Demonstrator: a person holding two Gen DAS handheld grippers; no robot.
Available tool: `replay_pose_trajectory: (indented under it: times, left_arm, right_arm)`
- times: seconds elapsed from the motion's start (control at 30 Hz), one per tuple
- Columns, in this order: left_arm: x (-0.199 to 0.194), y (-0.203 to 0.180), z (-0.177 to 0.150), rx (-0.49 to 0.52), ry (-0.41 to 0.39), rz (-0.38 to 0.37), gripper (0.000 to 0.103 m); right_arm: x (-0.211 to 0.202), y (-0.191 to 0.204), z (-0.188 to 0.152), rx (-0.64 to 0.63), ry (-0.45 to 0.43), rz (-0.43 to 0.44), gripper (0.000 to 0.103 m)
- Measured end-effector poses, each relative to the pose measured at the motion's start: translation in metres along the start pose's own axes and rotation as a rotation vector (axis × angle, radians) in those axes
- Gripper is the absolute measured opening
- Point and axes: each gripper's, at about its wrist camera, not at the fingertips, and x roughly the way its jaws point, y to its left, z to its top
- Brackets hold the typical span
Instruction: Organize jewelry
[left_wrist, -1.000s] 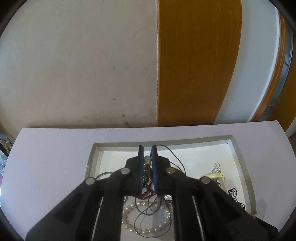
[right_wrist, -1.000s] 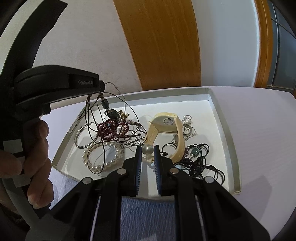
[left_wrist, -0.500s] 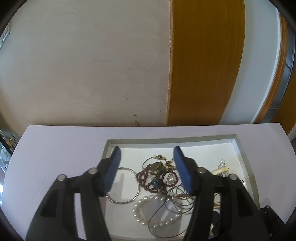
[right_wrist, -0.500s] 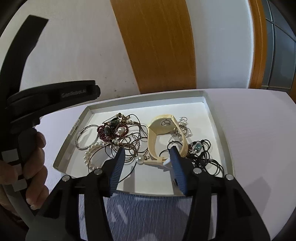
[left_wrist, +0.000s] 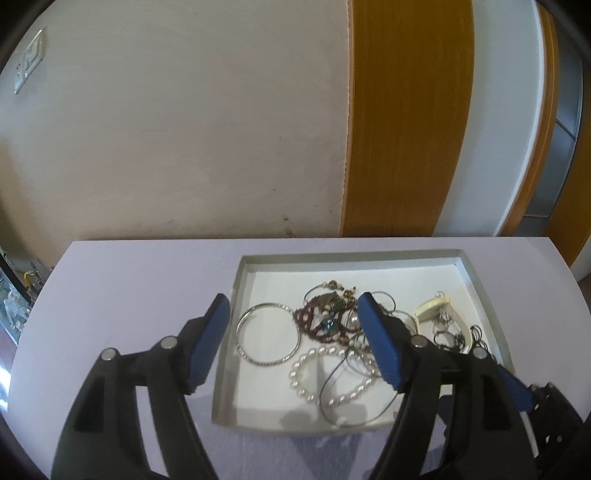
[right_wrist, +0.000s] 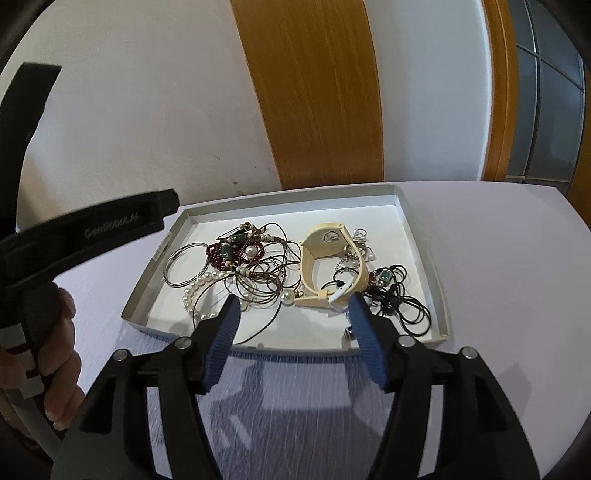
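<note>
- Left gripper and right gripper: jaws wide apart, empty.
- Tangled bead, pearl and cord jewelry lay in shallow white cardboard tray.
- Likely between picks; next needs one strand isolated.

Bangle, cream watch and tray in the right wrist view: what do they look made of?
Bangle: likely metal, thin silvery hoop with bright glints.
Cream watch: probably plastic or silicone, smooth matte cream strap that keeps its curve.
Tray: looks like cardboard, thin grey walls, flat white matte floor; can't confirm.
Both claws are open and hold nothing.
</note>
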Motion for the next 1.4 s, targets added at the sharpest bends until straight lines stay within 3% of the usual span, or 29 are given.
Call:
replay_pose_trajectory:
  times: [0.23,0.4,0.83,1.4]
  left_arm:
    - [-0.019,0.009,-0.021,-0.006,0.001,-0.013,0.086]
    - [-0.034,0.013,-0.037,-0.002,-0.001,-0.019,0.092]
    - [-0.067,0.018,-0.076,-0.018,0.009,-0.028,0.101]
    - [-0.096,0.022,-0.129,-0.053,0.026,-0.032,0.101]
  right_arm:
    - [-0.019,0.004,-0.009,-0.021,-0.017,-0.028,0.093]
    - [-0.028,0.002,-0.016,-0.02,-0.02,-0.046,0.098]
    - [-0.055,-0.006,-0.037,0.001,-0.022,-0.066,0.1]
    - [-0.071,-0.007,-0.066,-0.012,-0.002,-0.073,0.101]
